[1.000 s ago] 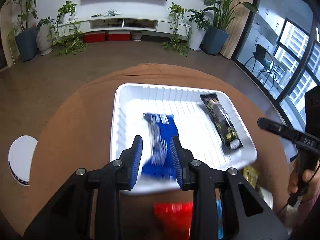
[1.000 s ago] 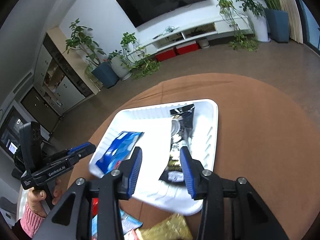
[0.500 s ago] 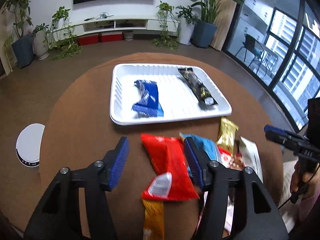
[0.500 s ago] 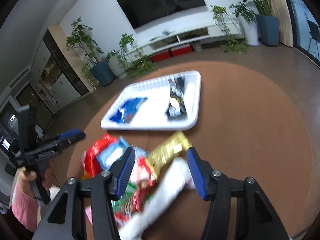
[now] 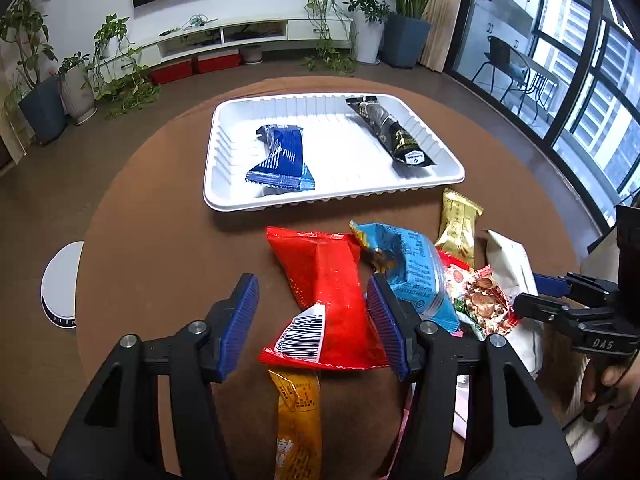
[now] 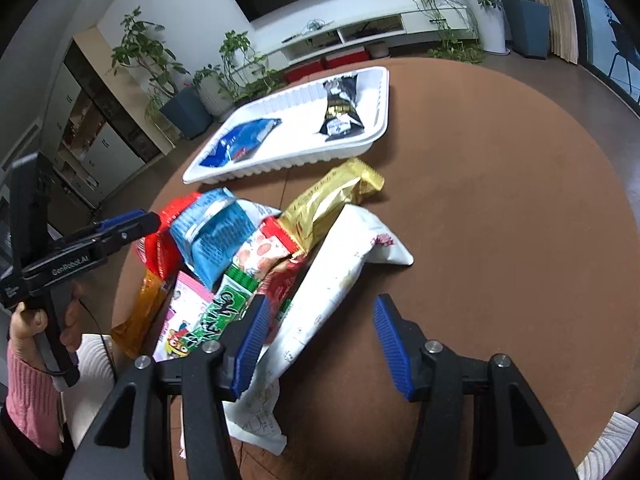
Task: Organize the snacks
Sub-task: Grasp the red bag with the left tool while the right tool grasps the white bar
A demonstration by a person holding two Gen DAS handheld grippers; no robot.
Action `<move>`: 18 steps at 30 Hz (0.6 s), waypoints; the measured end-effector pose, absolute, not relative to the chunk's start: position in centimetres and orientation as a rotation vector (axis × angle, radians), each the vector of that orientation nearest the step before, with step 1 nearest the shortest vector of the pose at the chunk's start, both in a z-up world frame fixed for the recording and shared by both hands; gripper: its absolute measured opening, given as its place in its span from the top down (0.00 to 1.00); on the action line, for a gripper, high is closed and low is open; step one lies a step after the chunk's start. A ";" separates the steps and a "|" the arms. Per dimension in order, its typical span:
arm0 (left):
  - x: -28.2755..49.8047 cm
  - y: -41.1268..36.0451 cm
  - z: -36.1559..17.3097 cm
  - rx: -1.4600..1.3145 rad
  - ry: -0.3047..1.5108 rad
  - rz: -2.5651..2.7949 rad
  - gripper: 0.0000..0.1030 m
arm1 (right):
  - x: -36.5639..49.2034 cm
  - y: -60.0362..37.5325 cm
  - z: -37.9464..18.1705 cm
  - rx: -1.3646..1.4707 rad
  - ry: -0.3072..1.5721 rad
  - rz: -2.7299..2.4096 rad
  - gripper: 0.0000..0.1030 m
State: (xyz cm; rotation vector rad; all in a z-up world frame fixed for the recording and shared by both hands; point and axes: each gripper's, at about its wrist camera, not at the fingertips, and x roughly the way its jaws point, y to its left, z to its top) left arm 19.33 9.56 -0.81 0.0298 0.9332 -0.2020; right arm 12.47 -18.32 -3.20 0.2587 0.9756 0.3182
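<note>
Now both drops done — blue packet [image 5: 280,160] and black packet [image 5: 390,132] lie in the white tray [image 5: 332,196], left gripper [image 5: 312,312] and right gripper [image 6: 320,332] pulled back near, spread wide, empty — red bag [image 5: 332,292] next.

A round brown desk [image 5: 160,248] carries a white tray [image 5: 224,200] on its far side. Just beside the tray's near edge lies a loose heap of snacks: a red bag [image 5: 328,280], a blue bag [image 5: 412,264], a gold bar [image 5: 458,224], a white bag [image 6: 340,276] and an orange bar [image 5: 298,412], overlapping one another.
</note>
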 end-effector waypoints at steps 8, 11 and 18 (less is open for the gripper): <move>20.1 10.0 -1.2 0.023 0.944 -0.217 0.47 | 12.6 -16.4 -4.0 0.069 0.984 0.286 0.45; 20.4 10.1 -1.3 0.021 0.948 -0.223 0.47 | 12.2 -16.1 -3.7 -0.031 0.962 0.261 0.47; 21.1 9.8 -2.0 0.048 0.974 -0.236 0.47 | 11.5 -15.4 -4.3 -0.177 0.959 0.242 0.68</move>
